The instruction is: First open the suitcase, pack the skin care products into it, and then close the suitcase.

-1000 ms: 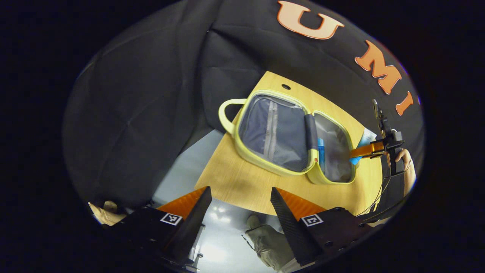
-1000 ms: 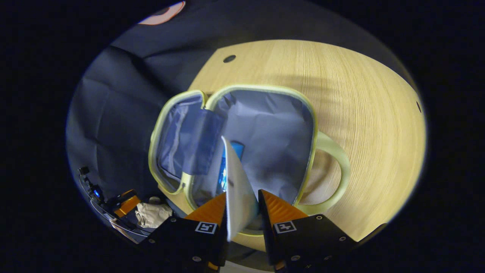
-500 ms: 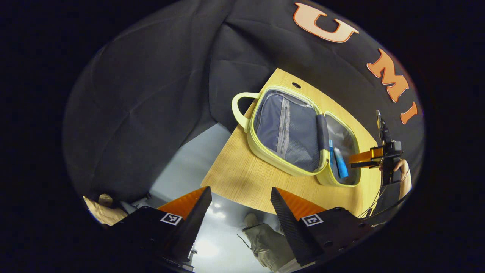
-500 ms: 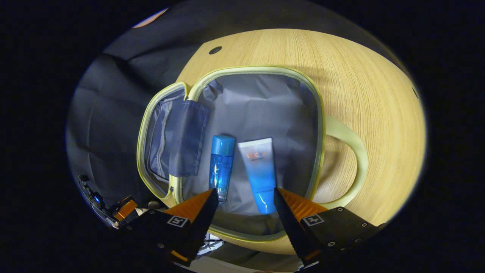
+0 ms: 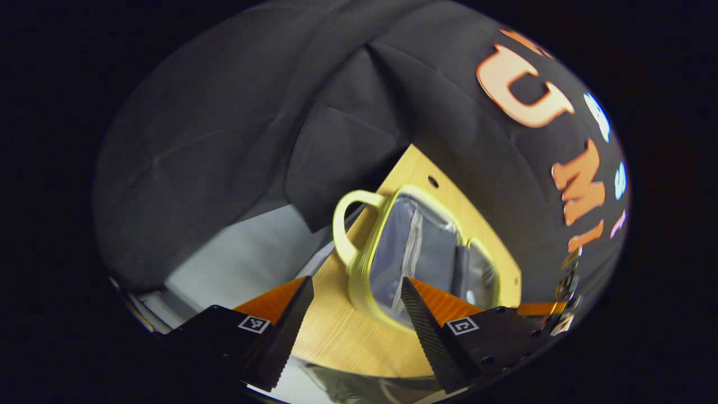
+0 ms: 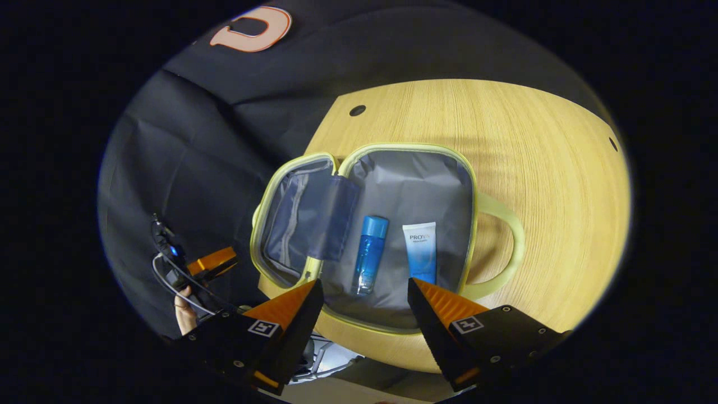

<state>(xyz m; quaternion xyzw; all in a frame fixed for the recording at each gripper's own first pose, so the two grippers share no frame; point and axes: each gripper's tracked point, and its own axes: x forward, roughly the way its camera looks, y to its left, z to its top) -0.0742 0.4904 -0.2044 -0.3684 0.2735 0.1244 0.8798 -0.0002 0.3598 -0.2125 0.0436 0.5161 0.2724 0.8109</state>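
Note:
A yellow-trimmed suitcase (image 6: pixel 412 185) lies open on the wooden table (image 6: pixel 561 191), grey lining up. In its right half lie a blue bottle (image 6: pixel 369 255) and a white-and-blue tube (image 6: pixel 420 252), side by side. My right gripper (image 6: pixel 364 283) hovers open just before that half, holding nothing. In the left gripper view the suitcase (image 5: pixel 420 247) appears at a slant, its handle (image 5: pixel 343 224) nearest. My left gripper (image 5: pixel 355 279) is open, close to that handle side, above the table's edge. The left gripper (image 6: pixel 212 261), held by a hand (image 6: pixel 182 300), also appears beyond the lid half (image 6: pixel 297 219).
The table (image 5: pixel 336 336) ends close behind the suitcase's lid side, with black cloth wall and grey floor (image 5: pixel 235 247) beyond. A small round hole (image 6: pixel 357 110) marks the tabletop's far corner. Bare wood stretches to the right of the suitcase's handle (image 6: pixel 507 241).
My right gripper opened, dropped the tube into the suitcase beside the bottle, then drew back. My left gripper moved in toward the suitcase's handle side.

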